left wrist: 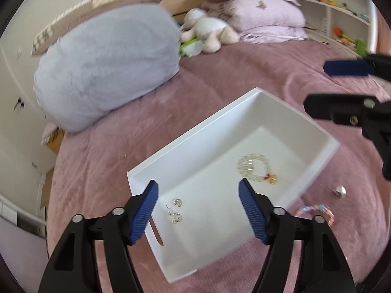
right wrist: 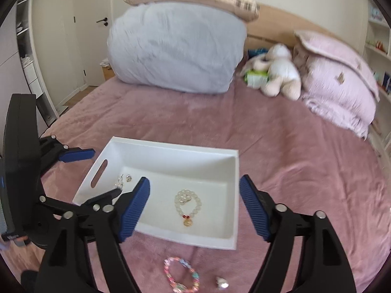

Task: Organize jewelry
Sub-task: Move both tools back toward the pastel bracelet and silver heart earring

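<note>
Both tools, left (left wrist: 198,210) and right (right wrist: 194,208), hang apart and empty over the white tray (right wrist: 234,219) holding pearl bracelet (right wrist: 187,204) and earrings (left wrist: 174,213), so the pink bead bracelet (right wrist: 182,274) on the bed probably needs grasping next.

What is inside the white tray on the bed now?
Inside the white tray lie a pearl bracelet with a gold charm, and small pearl earrings near the handle slot. The right gripper's finger covers part of the floor in its view.

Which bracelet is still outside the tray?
The multicoloured bracelet, lying on the pink bedspread in front of the white tray. The pearl bracelet with the gold charm is already inside.
</note>
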`<state>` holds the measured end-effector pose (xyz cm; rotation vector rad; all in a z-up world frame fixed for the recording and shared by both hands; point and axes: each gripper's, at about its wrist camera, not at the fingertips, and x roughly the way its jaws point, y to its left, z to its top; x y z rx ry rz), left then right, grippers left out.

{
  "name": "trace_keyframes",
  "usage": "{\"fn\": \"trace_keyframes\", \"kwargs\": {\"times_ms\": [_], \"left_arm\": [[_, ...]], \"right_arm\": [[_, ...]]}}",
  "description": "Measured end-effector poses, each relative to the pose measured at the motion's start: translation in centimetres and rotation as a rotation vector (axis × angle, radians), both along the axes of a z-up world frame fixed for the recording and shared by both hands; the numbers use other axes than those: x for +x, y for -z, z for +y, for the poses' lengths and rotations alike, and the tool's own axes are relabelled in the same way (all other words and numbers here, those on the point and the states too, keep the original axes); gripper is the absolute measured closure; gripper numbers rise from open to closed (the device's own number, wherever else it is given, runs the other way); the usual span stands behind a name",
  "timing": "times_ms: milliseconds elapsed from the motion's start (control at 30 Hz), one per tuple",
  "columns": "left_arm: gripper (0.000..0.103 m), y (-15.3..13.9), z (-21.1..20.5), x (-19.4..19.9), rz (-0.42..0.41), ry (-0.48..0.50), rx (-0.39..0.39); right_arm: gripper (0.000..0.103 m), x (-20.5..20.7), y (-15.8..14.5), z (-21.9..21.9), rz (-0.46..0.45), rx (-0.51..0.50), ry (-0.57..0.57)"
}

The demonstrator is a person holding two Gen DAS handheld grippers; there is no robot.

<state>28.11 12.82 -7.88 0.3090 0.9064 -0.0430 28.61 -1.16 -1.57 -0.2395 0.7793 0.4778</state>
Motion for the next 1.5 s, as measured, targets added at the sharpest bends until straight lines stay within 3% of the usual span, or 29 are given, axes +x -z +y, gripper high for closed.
{"fn": "trace_keyframes", "kwargs": {"times_ms": [167,267,467,600,767,1067,1500], "left_arm": [[0.023,-2.0,-2.9,-3.6,-0.027,0.104,0.018],[0.020,-2.4,-4.6,-5.4,-0.011,0.157,-0.003],[0.020,-1.0,-7.6,-8.0,0.030,0.256,-0.011],[0.020,1.9,-8.8,-8.3,0.088,0.301,-0.009],[0.020,6.5,-10.1,-7.1,0.184,0.292,-0.018],[0.020,10.5,-12.4,-4.6,0.191,0.260,-0.005],[0.021,14.1,-12.9,-2.8,0.232,0.180,-0.031]], "right_arm": [[0.025,-3.0,-1.9,-3.7,-0.033,-0.008,0.002],[0.024,-4.3,-1.5,-5.5,-0.026,-0.032,0.015],[0.024,-7.5,2.3,-8.3,0.064,-0.115,0.007],[0.026,-10.5,5.7,-9.0,0.139,-0.153,-0.034],[0.036,-13.8,10.5,-9.3,0.253,-0.148,-0.065],[0.041,-16.3,16.3,-8.2,0.375,-0.168,-0.073],[0.044,-17.1,19.4,-5.3,0.406,-0.205,-0.132]]}}
